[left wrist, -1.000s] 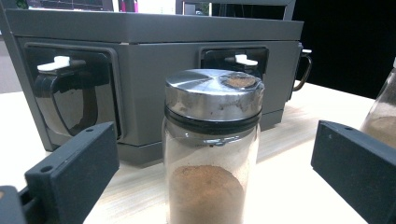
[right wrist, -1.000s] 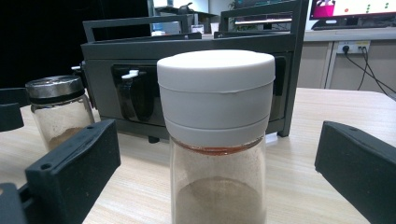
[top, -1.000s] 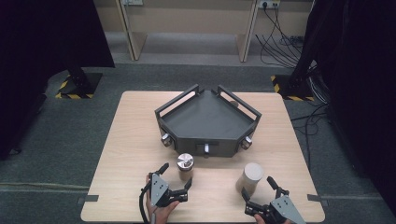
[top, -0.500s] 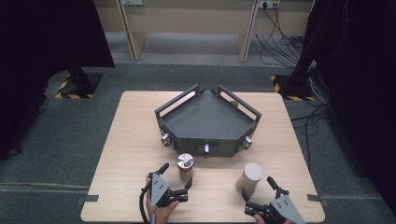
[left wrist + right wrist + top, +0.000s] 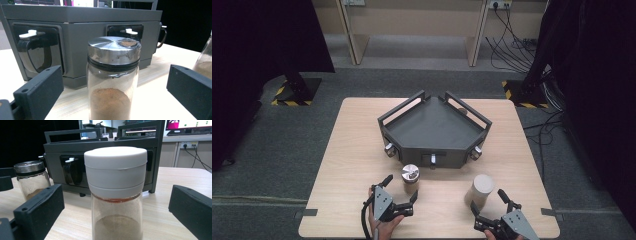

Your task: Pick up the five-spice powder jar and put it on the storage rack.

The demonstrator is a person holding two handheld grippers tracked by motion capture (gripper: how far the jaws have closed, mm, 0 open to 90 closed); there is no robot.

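A glass spice jar with a metal lid [image 5: 410, 178] [image 5: 113, 80], part full of brown powder, stands on the table in front of the dark grey rack [image 5: 434, 131]. My left gripper [image 5: 401, 189] [image 5: 112, 100] is open, its jaws on either side of that jar without touching it. A taller jar with a white cap [image 5: 482, 192] [image 5: 116, 195] stands to the right. My right gripper [image 5: 488, 201] [image 5: 116, 220] is open as well, one jaw on each side of the white-capped jar. The metal-lidded jar [image 5: 31, 178] also appears at the left of the right gripper view.
The rack has raised rails and small latches with white tabs [image 5: 30, 33] on its front faces. The wooden table [image 5: 352, 150] stands on grey carpet. Cables [image 5: 512, 45] lie on the floor at the back right.
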